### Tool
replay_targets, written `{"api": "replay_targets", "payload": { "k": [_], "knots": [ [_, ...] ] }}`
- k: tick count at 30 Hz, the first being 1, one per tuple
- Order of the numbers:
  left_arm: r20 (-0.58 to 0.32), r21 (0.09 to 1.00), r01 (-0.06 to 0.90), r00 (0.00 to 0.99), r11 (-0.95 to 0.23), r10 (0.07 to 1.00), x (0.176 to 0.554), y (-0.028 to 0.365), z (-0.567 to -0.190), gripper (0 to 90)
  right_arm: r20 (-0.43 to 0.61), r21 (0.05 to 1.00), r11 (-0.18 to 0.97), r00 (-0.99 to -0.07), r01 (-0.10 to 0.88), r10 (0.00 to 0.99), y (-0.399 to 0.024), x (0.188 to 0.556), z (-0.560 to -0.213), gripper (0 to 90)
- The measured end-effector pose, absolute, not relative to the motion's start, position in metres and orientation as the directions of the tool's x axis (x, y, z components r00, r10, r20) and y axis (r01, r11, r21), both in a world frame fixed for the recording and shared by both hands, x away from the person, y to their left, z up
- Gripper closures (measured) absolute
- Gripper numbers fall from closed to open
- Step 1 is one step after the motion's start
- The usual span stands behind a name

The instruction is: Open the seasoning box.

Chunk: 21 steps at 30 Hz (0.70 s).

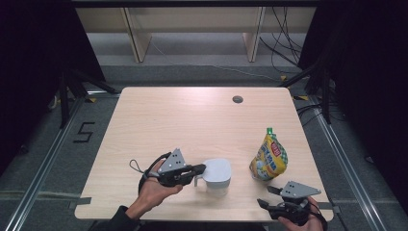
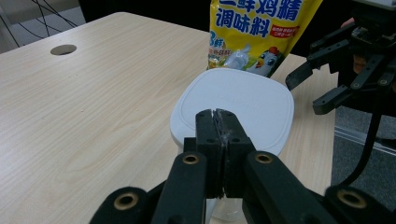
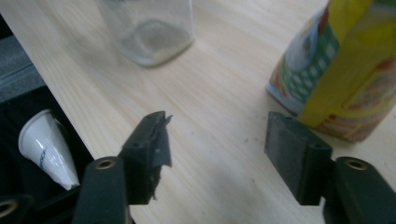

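Note:
A clear jug with a white lid (image 1: 217,172) stands near the table's front edge. In the left gripper view its lid (image 2: 238,102) lies just beyond my jaws. My left gripper (image 1: 202,168) is shut, tips at the lid's near rim above the handle (image 1: 197,181). The jaws (image 2: 217,126) press together and I see nothing between them. A yellow seasoning pouch (image 1: 269,158) stands upright to the jug's right. My right gripper (image 1: 264,196) is open at the front right corner, just short of the pouch (image 3: 345,70). Bare table lies between its jaws (image 3: 217,126).
The wooden table (image 1: 183,125) has a round cable hole (image 1: 237,99) at the back. A white paper cone (image 3: 46,149) lies below the table's front edge. Shelving legs and cables stand on the floor behind. My right gripper (image 2: 306,93) hangs close beside the jug.

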<state>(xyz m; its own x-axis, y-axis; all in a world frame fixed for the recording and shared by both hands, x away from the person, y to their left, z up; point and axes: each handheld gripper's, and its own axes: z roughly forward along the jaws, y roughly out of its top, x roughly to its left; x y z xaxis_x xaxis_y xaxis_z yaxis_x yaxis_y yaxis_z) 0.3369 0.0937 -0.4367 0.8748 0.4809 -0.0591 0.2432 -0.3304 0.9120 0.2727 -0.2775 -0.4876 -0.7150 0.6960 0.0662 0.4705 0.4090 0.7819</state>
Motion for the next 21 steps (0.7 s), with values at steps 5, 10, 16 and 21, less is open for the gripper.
{"api": "replay_targets", "payload": {
  "k": [5, 10, 16, 21],
  "knots": [
    [-0.065, 0.915, 0.242, 0.879, -0.323, 0.473, 0.337, 0.095, -0.438, 87.6, 0.065, 0.799, 0.400, -0.726, 0.449, 0.685, -0.268, 0.270, -0.484, 54.5],
    [-0.091, 0.915, 0.263, 0.873, -0.305, 0.480, 0.337, 0.095, -0.438, 87.5, 0.029, 0.823, 0.406, -0.743, 0.398, 0.669, -0.259, 0.269, -0.477, 62.4],
    [-0.067, 0.914, 0.247, 0.875, -0.323, 0.480, 0.337, 0.096, -0.438, 87.5, -0.040, 0.832, 0.443, -0.761, 0.333, 0.648, -0.249, 0.274, -0.474, 70.3],
    [-0.066, 0.914, 0.246, 0.874, -0.322, 0.481, 0.336, 0.096, -0.438, 87.5, -0.045, 0.844, 0.434, -0.765, 0.315, 0.643, -0.239, 0.275, -0.470, 78.2]
  ]
}}
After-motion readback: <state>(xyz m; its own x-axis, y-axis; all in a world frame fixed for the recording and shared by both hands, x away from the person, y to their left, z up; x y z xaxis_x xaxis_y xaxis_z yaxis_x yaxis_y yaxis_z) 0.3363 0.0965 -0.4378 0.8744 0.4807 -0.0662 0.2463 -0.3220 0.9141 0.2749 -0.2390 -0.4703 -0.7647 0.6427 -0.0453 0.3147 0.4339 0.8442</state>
